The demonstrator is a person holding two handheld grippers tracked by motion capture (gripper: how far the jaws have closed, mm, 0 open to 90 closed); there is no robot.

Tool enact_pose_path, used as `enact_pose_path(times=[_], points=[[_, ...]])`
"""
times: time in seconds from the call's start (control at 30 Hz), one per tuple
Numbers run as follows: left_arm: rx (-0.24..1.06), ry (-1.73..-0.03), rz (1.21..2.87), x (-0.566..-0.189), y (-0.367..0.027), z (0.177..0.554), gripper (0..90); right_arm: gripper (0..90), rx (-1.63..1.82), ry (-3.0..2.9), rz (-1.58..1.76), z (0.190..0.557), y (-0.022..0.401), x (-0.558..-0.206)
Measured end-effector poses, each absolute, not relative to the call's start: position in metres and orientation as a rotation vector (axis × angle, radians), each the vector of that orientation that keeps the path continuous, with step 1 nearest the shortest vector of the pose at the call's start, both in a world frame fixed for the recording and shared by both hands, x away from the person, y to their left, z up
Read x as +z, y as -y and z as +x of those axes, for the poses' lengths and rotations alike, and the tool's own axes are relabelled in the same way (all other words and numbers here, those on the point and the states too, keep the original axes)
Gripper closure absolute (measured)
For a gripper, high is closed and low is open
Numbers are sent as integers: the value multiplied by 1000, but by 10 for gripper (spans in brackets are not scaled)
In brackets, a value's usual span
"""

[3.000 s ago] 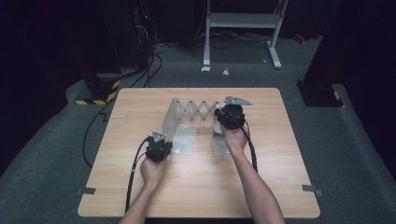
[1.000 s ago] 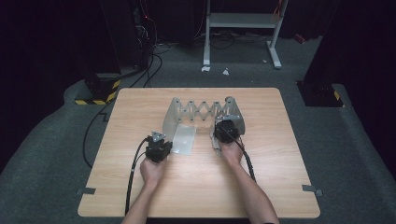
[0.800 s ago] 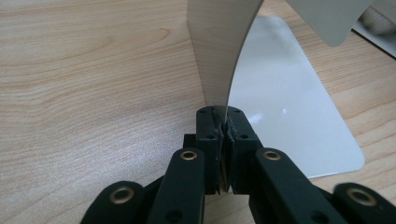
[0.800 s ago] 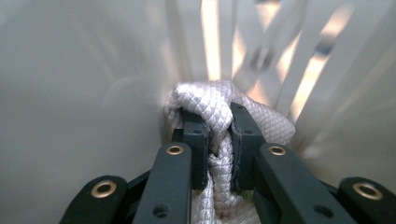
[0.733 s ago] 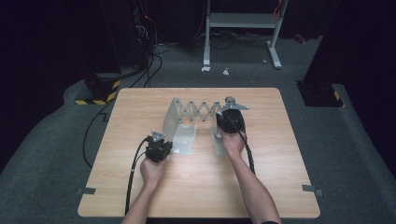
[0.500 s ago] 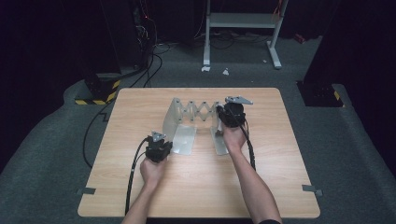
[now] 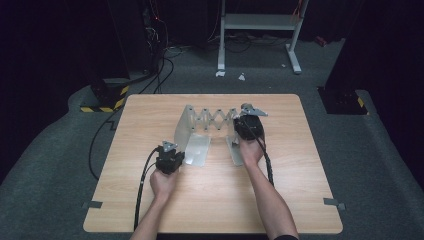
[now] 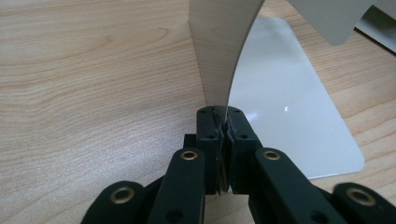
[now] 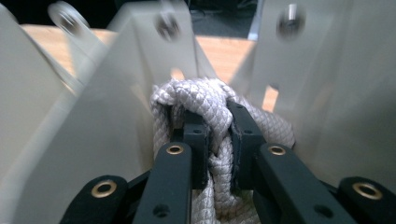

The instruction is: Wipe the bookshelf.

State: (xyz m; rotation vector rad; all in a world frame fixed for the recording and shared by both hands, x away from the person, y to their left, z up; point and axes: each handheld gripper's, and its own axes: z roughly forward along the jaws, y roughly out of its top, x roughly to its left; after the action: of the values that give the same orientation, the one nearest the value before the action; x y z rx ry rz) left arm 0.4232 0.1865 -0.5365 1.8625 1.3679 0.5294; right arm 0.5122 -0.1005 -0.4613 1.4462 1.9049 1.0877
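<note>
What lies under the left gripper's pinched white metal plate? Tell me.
The white L-shaped metal bookend stands upright; its flat foot rests on the light wooden table. The left gripper clamps its edge. Anything beneath the foot is covered.

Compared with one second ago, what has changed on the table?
The right gripper, shut on a knotted white rope at the expanding bookend's right plate, moved away from the person. The left gripper stays shut on the left plate's edge; the bookend has not visibly moved.
</note>
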Motion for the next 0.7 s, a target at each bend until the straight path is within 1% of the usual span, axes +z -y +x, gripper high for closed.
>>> enact_pose_path(times=[0.2,0.23,0.37,0.43,0.53,0.7], points=[[528,-1367,1863,-537,-187,423,856,804,995,-1951,1489,518,100,-491],[528,-1367,1864,-536,-187,423,856,804,995,-1951,1489,518,100,-491],[529,-1367,1864,-537,-187,423,856,804,919,-1998,1504,518,101,-514],[528,-1367,1862,-537,-187,423,856,804,912,-2003,1507,517,102,-518],[526,-1367,1863,-536,-187,423,856,804,924,-1988,1495,515,104,-513],[520,-1364,1863,-537,-187,423,858,806,962,-1908,1452,509,110,-483]])
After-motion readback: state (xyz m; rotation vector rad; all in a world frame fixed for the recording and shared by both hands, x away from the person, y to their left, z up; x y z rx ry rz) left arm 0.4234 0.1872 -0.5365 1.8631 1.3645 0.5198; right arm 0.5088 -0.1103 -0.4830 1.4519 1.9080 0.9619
